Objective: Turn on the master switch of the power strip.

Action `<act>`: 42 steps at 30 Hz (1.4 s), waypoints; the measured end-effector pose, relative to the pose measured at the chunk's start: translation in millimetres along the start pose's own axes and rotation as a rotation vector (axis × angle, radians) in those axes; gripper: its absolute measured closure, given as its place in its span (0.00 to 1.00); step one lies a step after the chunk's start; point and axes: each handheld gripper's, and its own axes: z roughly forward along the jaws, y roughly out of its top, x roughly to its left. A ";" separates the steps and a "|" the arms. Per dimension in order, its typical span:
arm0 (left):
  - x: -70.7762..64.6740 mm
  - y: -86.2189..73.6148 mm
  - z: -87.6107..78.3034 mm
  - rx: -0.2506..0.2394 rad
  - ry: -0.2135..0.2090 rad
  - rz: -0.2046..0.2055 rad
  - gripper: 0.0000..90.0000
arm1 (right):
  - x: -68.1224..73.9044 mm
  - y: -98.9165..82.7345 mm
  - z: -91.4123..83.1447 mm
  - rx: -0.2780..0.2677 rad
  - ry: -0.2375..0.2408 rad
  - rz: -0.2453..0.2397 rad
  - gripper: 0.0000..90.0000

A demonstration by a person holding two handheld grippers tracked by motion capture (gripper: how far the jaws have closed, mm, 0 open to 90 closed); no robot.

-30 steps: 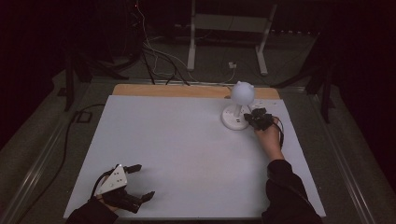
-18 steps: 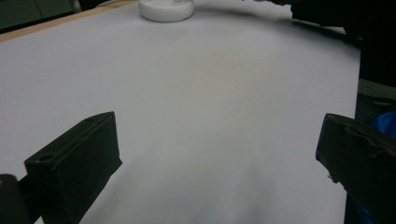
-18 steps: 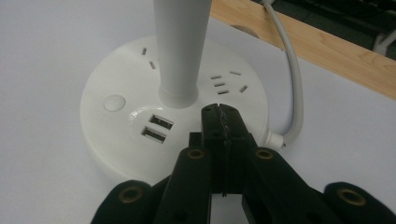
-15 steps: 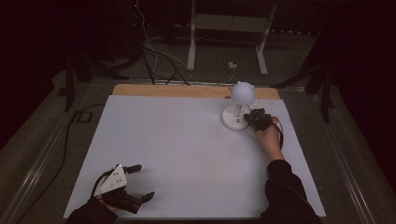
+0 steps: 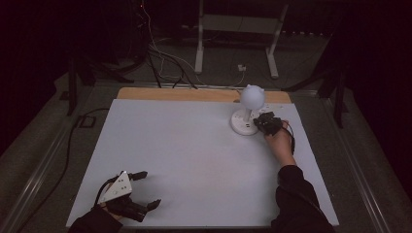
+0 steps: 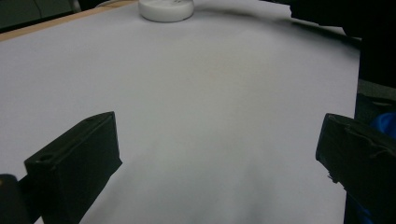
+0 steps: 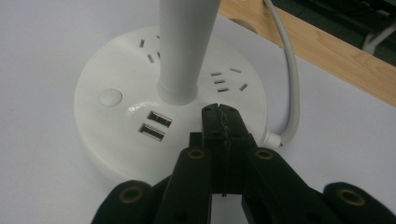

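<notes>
A white desk lamp with a round globe head (image 5: 252,96) stands on a round white base (image 5: 241,124) at the table's far right. The base (image 7: 121,121) carries two USB ports (image 7: 156,126), a round button (image 7: 110,98) and socket slots around a white stem (image 7: 186,46). My right gripper (image 5: 265,124) (image 7: 220,116) is shut with nothing in it, its tips just over the base's near rim beside the stem. My left gripper (image 5: 144,189) (image 6: 217,154) rests open at the near left of the table, its jaws wide apart over bare white surface.
A white sheet (image 5: 194,155) covers the table, with a wooden strip (image 5: 175,93) along the far edge. The lamp's white cord (image 7: 292,79) curves off the base toward that edge. Cables (image 5: 165,63) and a stand's legs (image 5: 233,53) lie on the dark floor beyond.
</notes>
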 end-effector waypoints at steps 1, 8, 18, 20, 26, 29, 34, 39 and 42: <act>0.2 0.0 0.0 -0.001 0.001 0.000 0.00 | 0.2 0.1 0.0 0.000 -0.001 -0.001 1.00; 0.6 0.2 -0.3 -0.002 0.006 -0.002 0.00 | 2.0 -1.6 -0.8 -0.012 -0.010 0.010 1.00; 0.7 0.4 -1.3 -0.005 0.010 -0.002 0.00 | 3.3 1.4 -3.9 -0.051 -0.021 0.001 1.00; 1.5 0.1 -1.2 -0.005 0.010 -0.006 0.00 | 0.0 1.8 -7.7 -0.075 -0.012 0.026 1.00; 1.1 0.2 -0.9 -0.003 0.010 -0.004 0.00 | -8.9 5.1 -17.4 -0.098 0.001 0.069 1.00; 1.4 0.2 -0.8 -0.003 0.012 -0.007 0.00 | -9.9 5.5 -20.9 -0.105 0.019 0.091 1.00; 1.2 0.3 -1.1 -0.004 0.012 -0.003 0.00 | -8.5 4.4 -22.6 -0.095 0.067 0.109 0.86; 1.3 0.4 -1.3 -0.005 0.012 -0.004 0.00 | -6.4 -0.5 -24.9 -0.109 0.115 0.117 0.70; 1.2 0.4 -1.3 -0.004 0.017 -0.002 0.00 | -6.8 -1.2 -27.8 -0.127 0.148 0.140 0.55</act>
